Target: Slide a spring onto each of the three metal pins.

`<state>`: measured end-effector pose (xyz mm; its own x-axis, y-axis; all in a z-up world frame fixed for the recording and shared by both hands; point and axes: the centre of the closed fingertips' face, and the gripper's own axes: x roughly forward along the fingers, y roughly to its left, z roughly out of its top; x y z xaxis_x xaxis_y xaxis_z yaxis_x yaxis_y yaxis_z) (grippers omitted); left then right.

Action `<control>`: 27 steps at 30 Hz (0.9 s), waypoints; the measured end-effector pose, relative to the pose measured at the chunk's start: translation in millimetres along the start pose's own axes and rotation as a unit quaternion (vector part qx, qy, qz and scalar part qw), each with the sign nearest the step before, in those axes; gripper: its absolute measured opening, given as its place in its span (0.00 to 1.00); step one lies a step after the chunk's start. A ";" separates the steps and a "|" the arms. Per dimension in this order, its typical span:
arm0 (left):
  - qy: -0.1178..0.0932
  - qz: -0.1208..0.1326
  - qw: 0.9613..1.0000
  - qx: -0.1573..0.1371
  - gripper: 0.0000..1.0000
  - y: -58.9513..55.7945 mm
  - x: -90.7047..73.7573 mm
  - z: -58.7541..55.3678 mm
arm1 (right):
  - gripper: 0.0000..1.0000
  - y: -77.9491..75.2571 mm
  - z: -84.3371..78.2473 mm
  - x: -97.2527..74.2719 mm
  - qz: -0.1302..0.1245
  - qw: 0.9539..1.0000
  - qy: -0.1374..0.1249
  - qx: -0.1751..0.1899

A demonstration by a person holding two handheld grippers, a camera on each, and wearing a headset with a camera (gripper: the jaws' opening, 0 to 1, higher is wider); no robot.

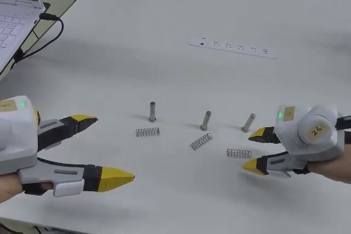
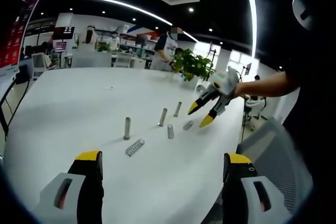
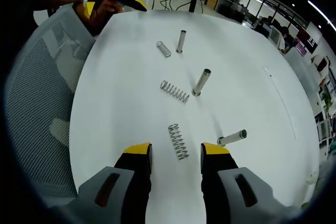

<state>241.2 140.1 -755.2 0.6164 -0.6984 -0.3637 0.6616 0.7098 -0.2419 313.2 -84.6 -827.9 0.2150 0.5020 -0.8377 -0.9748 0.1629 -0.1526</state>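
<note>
three short metal pins stand in a row on the white tabletop (image 1: 137, 53). taking the middle pin (image 1: 205, 120) as the marker, the left pin (image 1: 152, 111) stands off to its left and the right pin (image 1: 249, 123) to its right, each apart from the next. a spring lies flat on the near side of each: the middle spring (image 1: 201, 141) just in front of the middle pin, the left spring (image 1: 147, 131) and the right spring (image 1: 239, 153) out to either side of it. none is on a pin, so i'd say the job is at its start, and the one-to-a-pin layout seems meant to give each spring a short trip. the right gripper (image 1: 246, 150) hangs low to the right of the middle pin, jaws spread and pinching nothing. the right spring lies just off its tips in line with the gap, so it looks aimed at that one first. the left gripper (image 1: 114, 148) hovers well to the left of the middle pin and nearer the person, jaws spread wide and holding nothing, likely kept back out of the way. the tabletop is smooth and pale. a white power strip (image 1: 233, 47) lies beyond the middle pin, and an open laptop (image 1: 13, 9) with a black cable (image 1: 46, 36) sits far to its left at the edge. around it is an open office with strip lights, a leafy plant (image 2: 191, 64) and a mesh chair (image 3: 42, 77).
</note>
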 end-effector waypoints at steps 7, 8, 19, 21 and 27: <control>-0.003 0.005 1.000 0.001 0.93 2.4 -2.4 0.7 | 0.28 -3.4 -4.5 4.8 0.016 1.000 0.017 -0.002; -0.004 0.005 1.000 0.001 0.93 2.5 -2.6 1.0 | 0.27 -3.7 -5.0 5.6 0.018 1.000 0.018 -0.003; -0.003 0.007 1.000 0.007 0.93 4.0 -2.9 3.2 | 0.21 -1.4 -8.0 14.3 0.039 0.999 0.033 0.003; -0.003 0.009 1.000 0.008 0.93 5.7 -3.8 3.7 | 0.20 -1.4 -9.6 15.2 0.042 0.998 0.040 -0.001; 0.003 0.011 1.000 0.015 0.93 6.3 -4.4 2.6 | 0.16 -1.0 -11.6 17.6 0.051 0.997 0.049 -0.007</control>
<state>243.8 147.4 -752.7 0.6282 -0.6821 -0.3742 0.6606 0.7217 -0.2067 317.3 -85.8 -848.6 0.1094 0.4295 -0.8964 -0.9921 0.1030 -0.0717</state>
